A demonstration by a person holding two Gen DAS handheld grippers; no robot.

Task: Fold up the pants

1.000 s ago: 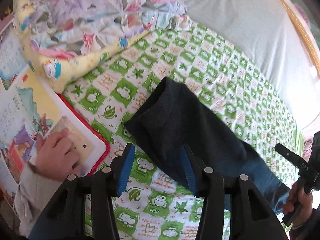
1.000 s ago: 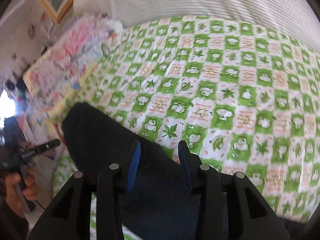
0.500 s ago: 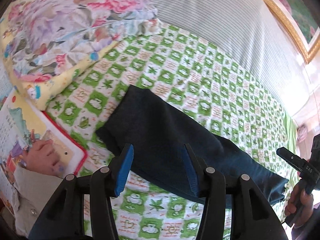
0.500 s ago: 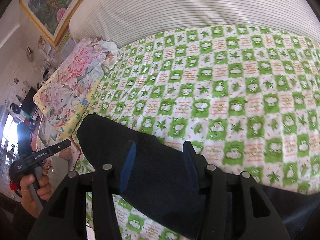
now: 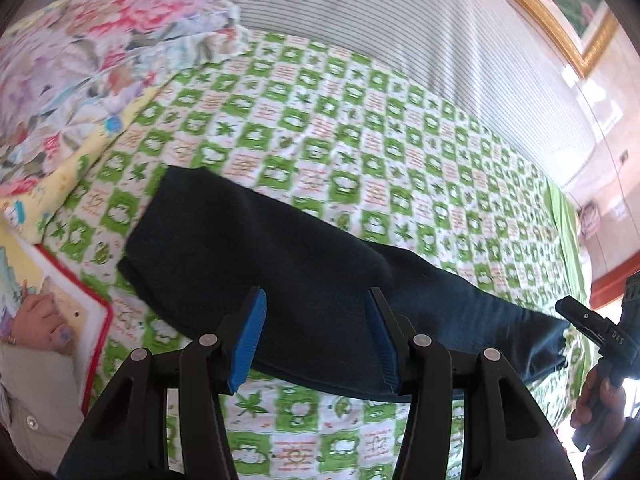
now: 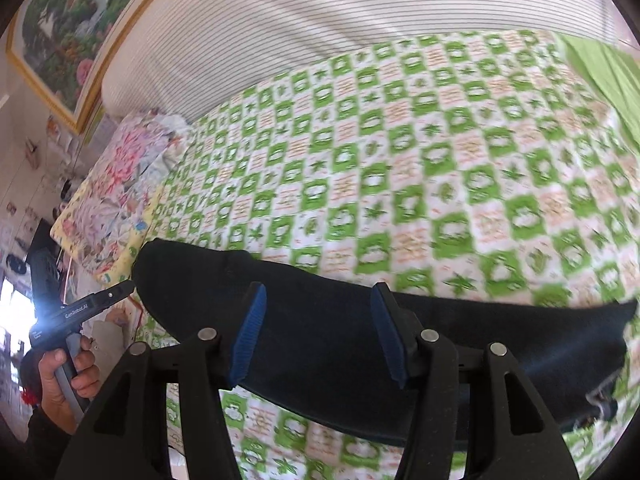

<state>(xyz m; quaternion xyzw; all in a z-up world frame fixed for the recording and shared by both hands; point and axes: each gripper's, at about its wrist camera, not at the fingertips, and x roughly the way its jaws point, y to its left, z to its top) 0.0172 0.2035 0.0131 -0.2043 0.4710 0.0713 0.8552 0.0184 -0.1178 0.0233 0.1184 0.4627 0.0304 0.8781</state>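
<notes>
Left gripper [image 5: 316,336] and right gripper [image 6: 316,330] both hang above the pants [image 5: 280,276], jaws parted, just widened, nothing clamped.

- Both grippers, left gripper [image 5: 316,336] and right gripper [image 6: 318,330], are lifted back off the dark pants [image 5: 280,264].
- The right jaws have just been opening, nothing pinched between them.

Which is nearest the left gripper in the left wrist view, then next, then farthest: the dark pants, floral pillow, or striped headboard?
1. Dark pants, lying right beyond the left gripper.
2. Floral pillow, upper left.
3. Striped headboard, along the top, behind the bedspread.
</notes>
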